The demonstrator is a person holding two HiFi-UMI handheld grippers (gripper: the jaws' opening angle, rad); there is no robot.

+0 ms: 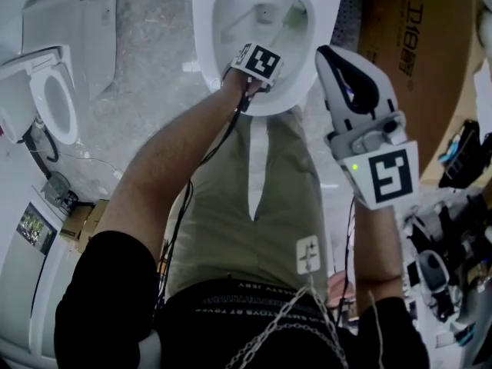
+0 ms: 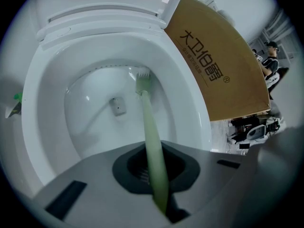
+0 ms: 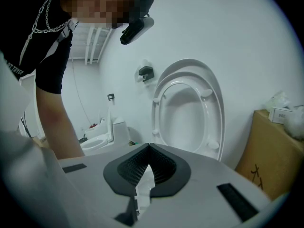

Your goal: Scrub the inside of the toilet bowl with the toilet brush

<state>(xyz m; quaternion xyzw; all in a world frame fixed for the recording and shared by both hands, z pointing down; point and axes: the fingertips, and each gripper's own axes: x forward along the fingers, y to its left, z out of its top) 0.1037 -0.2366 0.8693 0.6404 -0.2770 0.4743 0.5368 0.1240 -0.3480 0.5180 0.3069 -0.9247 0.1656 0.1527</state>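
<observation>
The white toilet bowl point(image 1: 206, 29) stands open below me, its seat and lid point(image 3: 190, 108) raised against the wall. A pale green toilet brush point(image 2: 153, 137) runs from my left gripper point(image 2: 156, 177) down into the bowl point(image 2: 52, 108). Its bristle head point(image 2: 143, 82) rests on the far inner wall, just right of the small outlet point(image 2: 117, 106). My left gripper point(image 1: 260, 61) hangs over the bowl's front rim, shut on the brush handle. My right gripper point(image 1: 329, 52) is held up to the right of the bowl, clear of it. In its own view the right gripper point(image 3: 145, 177) is shut on a white scrap point(image 3: 144, 190).
A big cardboard box point(image 1: 419, 52) stands right beside the toilet point(image 2: 218, 65). Other toilets point(image 1: 54, 98) sit on the floor at left. Cables and equipment point(image 1: 453, 229) crowd the right side. The person's legs stand directly in front of the bowl.
</observation>
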